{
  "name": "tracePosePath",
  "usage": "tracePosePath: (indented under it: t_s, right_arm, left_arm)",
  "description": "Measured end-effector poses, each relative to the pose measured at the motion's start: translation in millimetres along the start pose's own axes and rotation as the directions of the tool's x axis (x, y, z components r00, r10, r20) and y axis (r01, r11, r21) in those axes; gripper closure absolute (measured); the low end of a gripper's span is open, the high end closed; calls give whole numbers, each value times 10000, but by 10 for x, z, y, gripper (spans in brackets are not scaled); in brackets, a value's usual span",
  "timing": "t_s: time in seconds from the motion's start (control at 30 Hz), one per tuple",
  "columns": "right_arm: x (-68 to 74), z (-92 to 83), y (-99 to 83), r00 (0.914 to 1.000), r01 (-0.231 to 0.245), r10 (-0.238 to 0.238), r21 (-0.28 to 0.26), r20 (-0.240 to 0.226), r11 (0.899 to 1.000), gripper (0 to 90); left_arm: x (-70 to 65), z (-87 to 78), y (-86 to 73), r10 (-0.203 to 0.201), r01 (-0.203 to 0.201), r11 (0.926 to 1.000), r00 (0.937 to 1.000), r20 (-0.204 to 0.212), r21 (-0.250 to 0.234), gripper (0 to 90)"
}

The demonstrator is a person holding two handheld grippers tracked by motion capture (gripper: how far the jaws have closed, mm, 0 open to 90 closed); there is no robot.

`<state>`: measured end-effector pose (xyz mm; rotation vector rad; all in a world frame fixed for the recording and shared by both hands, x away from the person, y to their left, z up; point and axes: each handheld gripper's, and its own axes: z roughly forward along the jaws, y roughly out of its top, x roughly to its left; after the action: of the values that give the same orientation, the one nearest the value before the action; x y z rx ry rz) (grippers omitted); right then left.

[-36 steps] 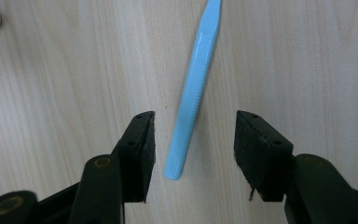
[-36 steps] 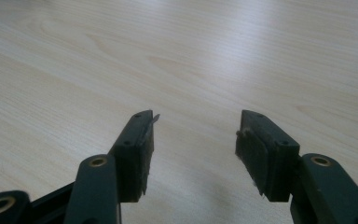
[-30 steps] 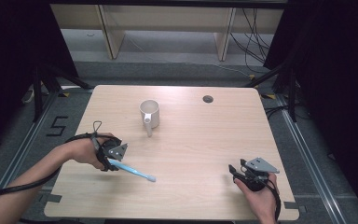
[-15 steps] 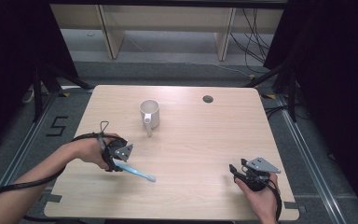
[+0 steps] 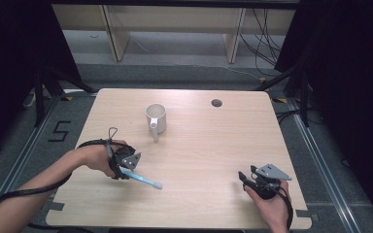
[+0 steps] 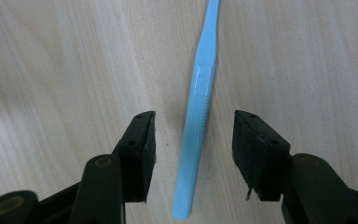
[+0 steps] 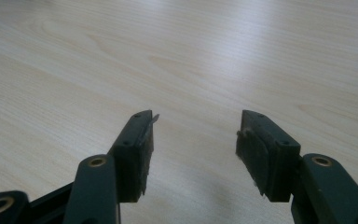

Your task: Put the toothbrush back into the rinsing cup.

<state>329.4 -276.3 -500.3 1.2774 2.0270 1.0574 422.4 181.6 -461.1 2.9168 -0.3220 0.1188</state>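
Left gripper view: the blue toothbrush [image 6: 196, 126], lying flat on the counter [image 6: 65, 60], is being straddled by the left tool [image 6: 193, 135], its jaws closing but not yet touching. Further closing is being called for.

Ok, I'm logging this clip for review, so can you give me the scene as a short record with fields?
surface: wooden table
item in hand's reach: blue toothbrush, lying flat
left gripper: jaws open, just been closing, astride the toothbrush handle, pads not pressing it
right gripper: jaws open, nothing between them, over bare table
other item: white mug, upright, apart from both grippers
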Motion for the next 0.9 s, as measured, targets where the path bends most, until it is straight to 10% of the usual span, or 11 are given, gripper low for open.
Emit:
tracePosePath:
  t_s: [0.9]
  right_arm:
    - [22, 4, 2, 10000, 77, -77, -104, -5, 9999, 459]
  left_arm:
    - [59, 130, 54, 11, -32, 9993, 9986, 529, 384, 598]
